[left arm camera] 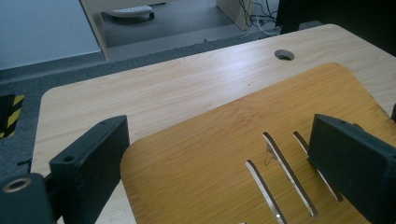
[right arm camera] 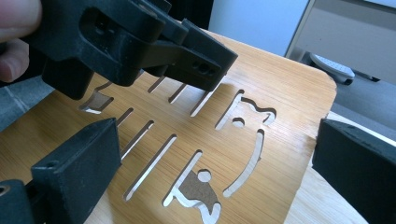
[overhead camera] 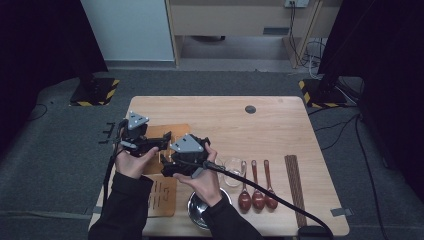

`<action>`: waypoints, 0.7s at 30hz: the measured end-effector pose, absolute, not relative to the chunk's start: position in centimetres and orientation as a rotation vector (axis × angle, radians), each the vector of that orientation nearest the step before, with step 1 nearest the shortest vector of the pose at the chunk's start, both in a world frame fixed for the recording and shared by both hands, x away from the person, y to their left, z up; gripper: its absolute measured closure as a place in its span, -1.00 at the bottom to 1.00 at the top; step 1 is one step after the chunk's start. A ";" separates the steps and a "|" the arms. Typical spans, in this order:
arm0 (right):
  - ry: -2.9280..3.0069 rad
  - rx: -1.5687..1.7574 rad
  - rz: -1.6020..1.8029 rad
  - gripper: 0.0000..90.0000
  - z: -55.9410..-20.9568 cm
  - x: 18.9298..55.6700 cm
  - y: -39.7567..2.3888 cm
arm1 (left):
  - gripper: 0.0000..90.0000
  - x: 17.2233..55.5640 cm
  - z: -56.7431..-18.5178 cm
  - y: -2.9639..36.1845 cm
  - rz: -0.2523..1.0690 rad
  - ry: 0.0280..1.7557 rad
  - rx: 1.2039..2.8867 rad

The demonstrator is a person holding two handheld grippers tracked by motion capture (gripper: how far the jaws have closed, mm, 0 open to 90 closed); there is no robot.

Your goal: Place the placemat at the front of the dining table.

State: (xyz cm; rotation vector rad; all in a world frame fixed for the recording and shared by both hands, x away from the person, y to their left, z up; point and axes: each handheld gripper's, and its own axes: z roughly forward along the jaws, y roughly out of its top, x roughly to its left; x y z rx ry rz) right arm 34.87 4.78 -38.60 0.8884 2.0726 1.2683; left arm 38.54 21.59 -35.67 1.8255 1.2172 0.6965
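Board: the wooden board [overhead camera: 170,136] with cut-out slots lies near the tabletop's left edge, under both grippers.
Left gripper [left arm camera: 219,163]: jaws wide, empty, above the slotted end.
Right gripper [right arm camera: 210,172]: jaws wide, empty, just beside the left one.
Doing it well: pick one board edge each — keep the jaws from colliding.

Left gripper [overhead camera: 161,141] and right gripper [overhead camera: 163,165], jaws wide apart, close together, hand-held.
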 end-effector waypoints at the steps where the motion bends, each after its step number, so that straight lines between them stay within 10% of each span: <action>1: 2.070 0.891 1.269 -0.96 -38.5 34.9 4.6 | -0.87 38.6 -35.6 21.4 0.698 1.215 1.826; 21: 2.022 0.911 1.258 -0.96 -37.9 36.1 0.8 | -0.87 40.5 -34.9 17.7 0.682 1.165 1.831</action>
